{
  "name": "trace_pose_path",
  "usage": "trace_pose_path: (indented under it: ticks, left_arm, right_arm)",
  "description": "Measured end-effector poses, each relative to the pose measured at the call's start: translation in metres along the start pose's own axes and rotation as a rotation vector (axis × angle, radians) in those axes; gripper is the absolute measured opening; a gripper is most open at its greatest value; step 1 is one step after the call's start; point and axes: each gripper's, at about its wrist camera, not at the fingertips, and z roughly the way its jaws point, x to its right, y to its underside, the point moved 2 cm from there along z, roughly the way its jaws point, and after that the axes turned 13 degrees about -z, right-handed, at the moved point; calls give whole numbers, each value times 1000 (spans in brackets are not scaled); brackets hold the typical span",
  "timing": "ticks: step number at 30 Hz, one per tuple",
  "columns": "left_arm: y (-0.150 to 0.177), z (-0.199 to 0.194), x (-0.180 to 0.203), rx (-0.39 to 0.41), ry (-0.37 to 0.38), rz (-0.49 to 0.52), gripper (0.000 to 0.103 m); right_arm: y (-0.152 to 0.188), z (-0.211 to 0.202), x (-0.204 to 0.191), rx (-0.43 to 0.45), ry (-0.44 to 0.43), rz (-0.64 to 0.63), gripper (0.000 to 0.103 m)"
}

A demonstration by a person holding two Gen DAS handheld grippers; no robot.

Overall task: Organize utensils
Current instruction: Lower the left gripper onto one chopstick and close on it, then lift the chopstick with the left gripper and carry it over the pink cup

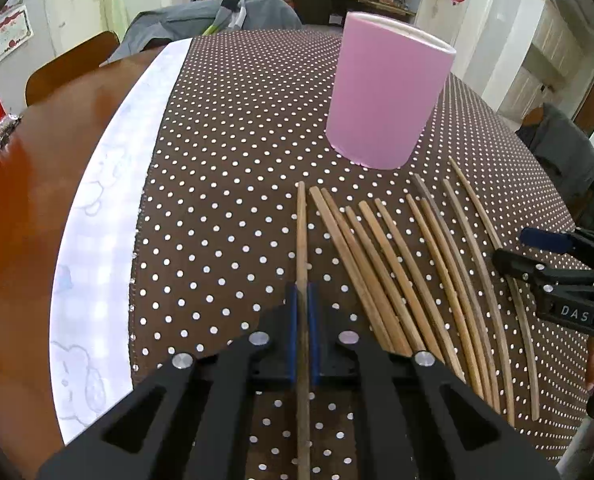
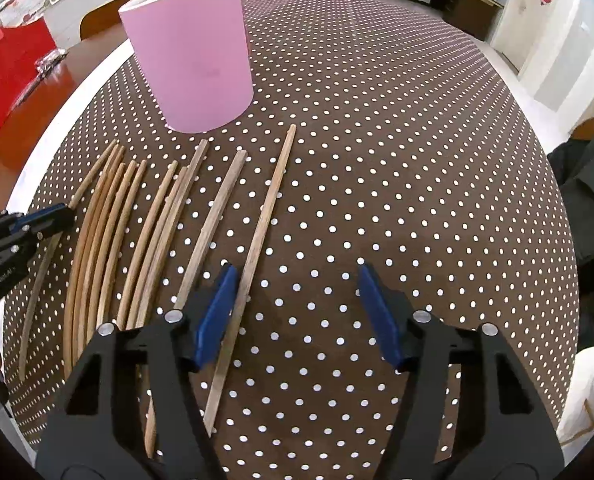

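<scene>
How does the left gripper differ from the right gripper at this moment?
The left gripper is shut on the leftmost chopstick; the right gripper is open, and the rightmost chopstick lies just inside its left pad, not pinched. So the left gripper works at one end of the row and the right gripper at the other. Both have blue pads on black fingers and point toward the pink cup.

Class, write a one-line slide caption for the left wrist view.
Left gripper shut on one chopstick beside a row of chopsticks, pink cup ahead.
</scene>
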Motion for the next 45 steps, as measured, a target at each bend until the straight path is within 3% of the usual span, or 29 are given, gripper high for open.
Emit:
trace_pose_path:
  ticks: [4, 10, 19, 26, 32, 36, 41, 45]
  left_arm:
    - [-4, -12, 6, 33, 48, -7, 6]
    - [-17, -52, 24, 144, 158, 12, 6]
    - [-40, -108, 53, 289, 341, 39, 6]
    - [-66, -143, 64, 492, 434, 42, 6]
    - [-91, -149, 74, 649, 518, 46, 6]
    - [-106, -145, 85, 760, 507, 56, 6]
    - [-122, -141, 97, 873, 450, 54, 6]
    - [-137, -137, 98, 930, 436, 24, 6]
  right_arm:
    - [-5, 2, -10, -3, -48, -41, 27]
    - [-23, 8, 0, -10, -128, -14, 6]
    - [-28, 1, 49, 112, -262, 96, 6]
    - [-50, -51, 74, 343, -324, 131, 6]
    - [-74, -110, 86, 553, -330, 125, 6]
    - [-105, -134, 85, 695, -305, 124, 6]
    - [-144, -135, 81, 829, -268, 155, 6]
    - [-148, -135, 70, 889, -248, 189, 6]
